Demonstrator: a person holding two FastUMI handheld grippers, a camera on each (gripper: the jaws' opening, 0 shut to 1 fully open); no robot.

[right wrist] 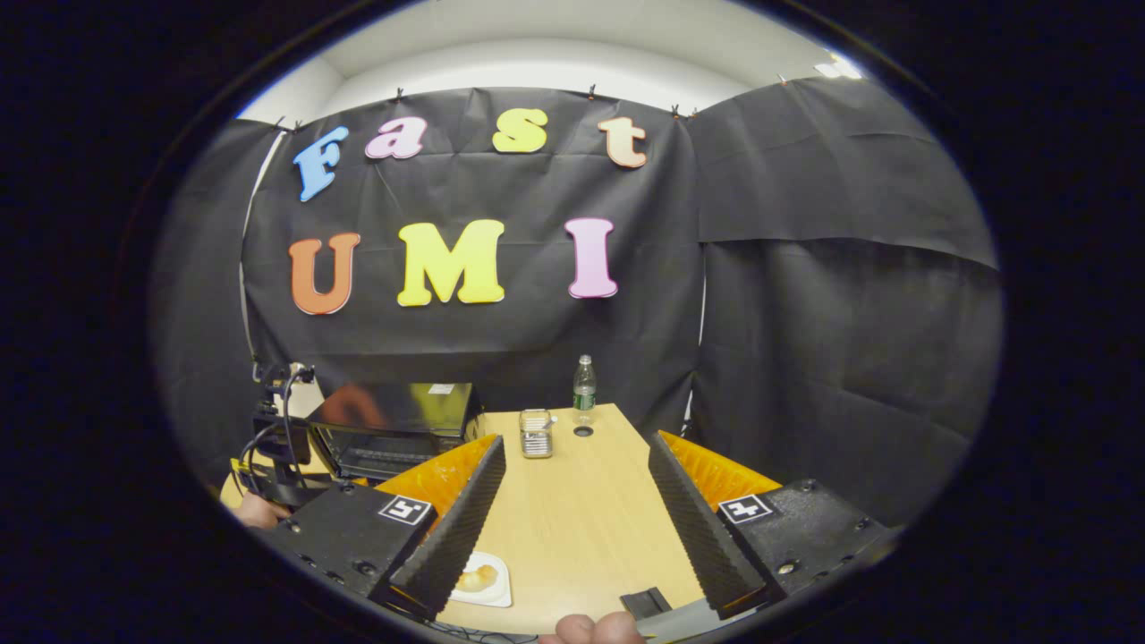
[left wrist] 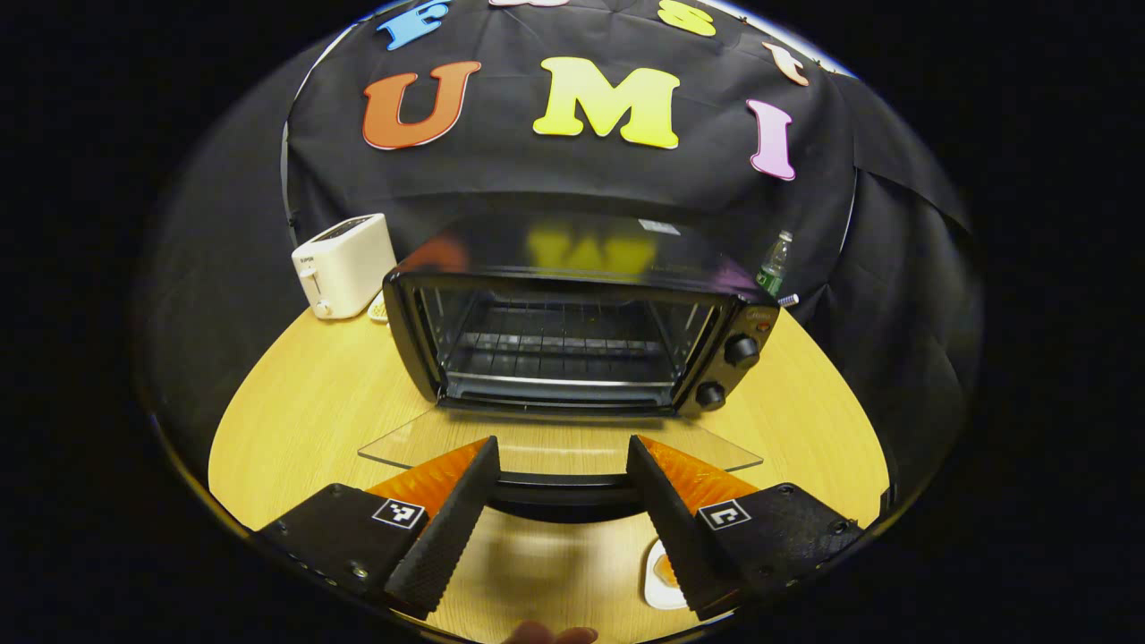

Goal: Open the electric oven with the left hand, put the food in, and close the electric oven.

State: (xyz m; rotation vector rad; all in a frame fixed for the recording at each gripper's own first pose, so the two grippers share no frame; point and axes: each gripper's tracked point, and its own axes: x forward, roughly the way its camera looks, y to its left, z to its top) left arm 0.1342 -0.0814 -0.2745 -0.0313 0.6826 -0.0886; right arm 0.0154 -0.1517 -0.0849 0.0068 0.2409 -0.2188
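Glass oven door [left wrist: 559,447] lay flat, its handle [left wrist: 562,487] between the spread left gripper [left wrist: 562,465]; right gripper [right wrist: 577,487] gaped above the food [right wrist: 477,577].

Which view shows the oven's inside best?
Left gripper view: the oven faces the camera with its glass door folded down, so the rack shows. The right gripper view has the oven small, side-on, partly behind that gripper's finger.

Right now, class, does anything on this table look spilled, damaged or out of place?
Nothing stands out. The oven stands square with its glass door folded flat open, rack level inside. The toaster and bottle stand upright, and the food sits on its plate.
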